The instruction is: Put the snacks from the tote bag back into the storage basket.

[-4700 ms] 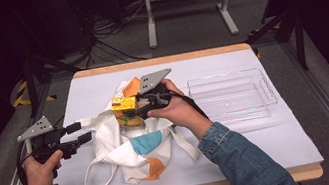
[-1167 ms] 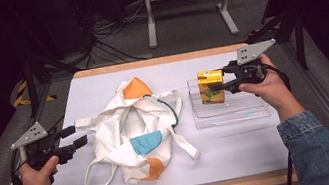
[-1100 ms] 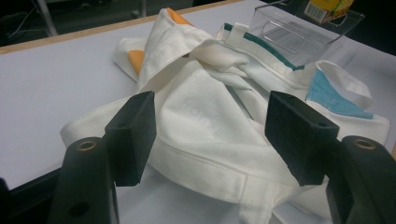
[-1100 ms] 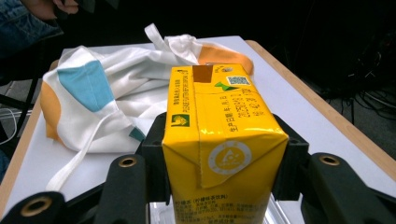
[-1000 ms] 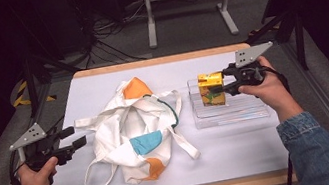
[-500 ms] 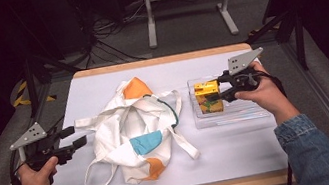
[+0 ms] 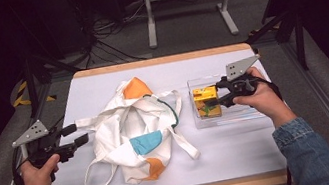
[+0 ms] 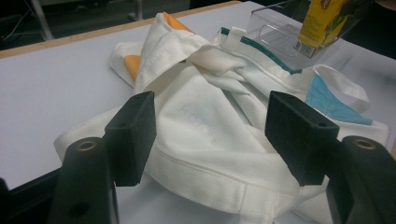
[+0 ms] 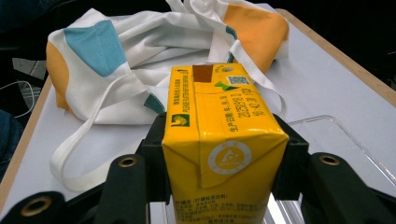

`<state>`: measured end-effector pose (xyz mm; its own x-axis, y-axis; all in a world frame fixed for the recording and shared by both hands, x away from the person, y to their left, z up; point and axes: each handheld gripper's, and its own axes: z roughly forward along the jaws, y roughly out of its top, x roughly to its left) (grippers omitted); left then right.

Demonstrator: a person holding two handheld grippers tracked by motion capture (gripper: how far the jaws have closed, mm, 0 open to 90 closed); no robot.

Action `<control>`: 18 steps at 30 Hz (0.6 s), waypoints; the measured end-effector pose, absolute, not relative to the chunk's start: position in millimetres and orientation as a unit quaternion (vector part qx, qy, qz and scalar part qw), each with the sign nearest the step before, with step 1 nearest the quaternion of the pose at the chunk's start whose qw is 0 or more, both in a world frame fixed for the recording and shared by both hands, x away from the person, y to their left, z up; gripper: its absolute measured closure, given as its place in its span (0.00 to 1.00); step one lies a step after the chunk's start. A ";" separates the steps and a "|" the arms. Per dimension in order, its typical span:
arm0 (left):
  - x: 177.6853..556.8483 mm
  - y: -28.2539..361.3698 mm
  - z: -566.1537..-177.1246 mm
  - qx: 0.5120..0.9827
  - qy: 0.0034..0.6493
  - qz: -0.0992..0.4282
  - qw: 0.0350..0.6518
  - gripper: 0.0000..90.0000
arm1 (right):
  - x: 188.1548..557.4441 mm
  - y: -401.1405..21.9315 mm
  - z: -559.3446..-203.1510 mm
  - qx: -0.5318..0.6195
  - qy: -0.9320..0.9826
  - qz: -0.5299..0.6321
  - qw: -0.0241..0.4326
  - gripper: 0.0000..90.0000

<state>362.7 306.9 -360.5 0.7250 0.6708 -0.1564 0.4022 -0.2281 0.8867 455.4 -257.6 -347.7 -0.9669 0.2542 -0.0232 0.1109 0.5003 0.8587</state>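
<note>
Toward the table's right edge, the right gripper (image 7: 213, 99) clamps a glossy yellow drink carton (image 7: 205, 102) upright over the left end of the clear plastic tray (image 7: 237, 115). Near the left edge, the left gripper (image 7: 80, 134) stands wide apart, holding nothing, just beside the crumpled white cloth bag (image 7: 133, 128); bare white tabletop (image 7: 232, 147) lies open along the near edge.

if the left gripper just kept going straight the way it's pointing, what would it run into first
Most likely the white cloth bag. The left gripper stands open, aimed at the bag's near folded edge, which lies just ahead between the jaws. The clear tray sits farther off, behind the bag.
</note>
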 end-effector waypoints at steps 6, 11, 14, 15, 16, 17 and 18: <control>364.4 305.5 -360.8 0.774 0.346 0.129 0.515 0.39 | 457.3 -257.6 -353.6 0.108 0.866 0.483 0.072 0.57; 365.0 305.3 -361.0 0.775 0.344 0.130 0.514 0.39 | 458.9 -256.3 -357.7 0.105 0.871 0.475 0.064 0.57; 364.4 305.4 -360.9 0.774 0.345 0.129 0.515 0.39 | 460.1 -255.9 -359.3 0.103 0.874 0.472 0.061 0.57; 364.0 305.9 -360.8 0.775 0.345 0.129 0.514 0.39 | 460.5 -255.9 -359.8 0.103 0.874 0.471 0.059 0.57; 363.7 306.1 -360.9 0.774 0.347 0.128 0.514 0.39 | 461.0 -256.1 -360.3 0.104 0.874 0.471 0.057 0.57; 363.9 306.7 -360.8 0.775 0.345 0.131 0.514 0.39 | 461.8 -256.4 -360.8 0.102 0.875 0.470 0.056 0.57; 364.0 307.0 -360.9 0.774 0.344 0.132 0.515 0.39 | 462.1 -256.6 -361.3 0.101 0.876 0.468 0.054 0.57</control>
<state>364.0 307.0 -360.9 0.7284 0.6687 -0.1493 0.3965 -0.2337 0.8878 462.1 -256.6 -361.3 -0.9736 0.2284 -0.0006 0.1263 0.5407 0.8317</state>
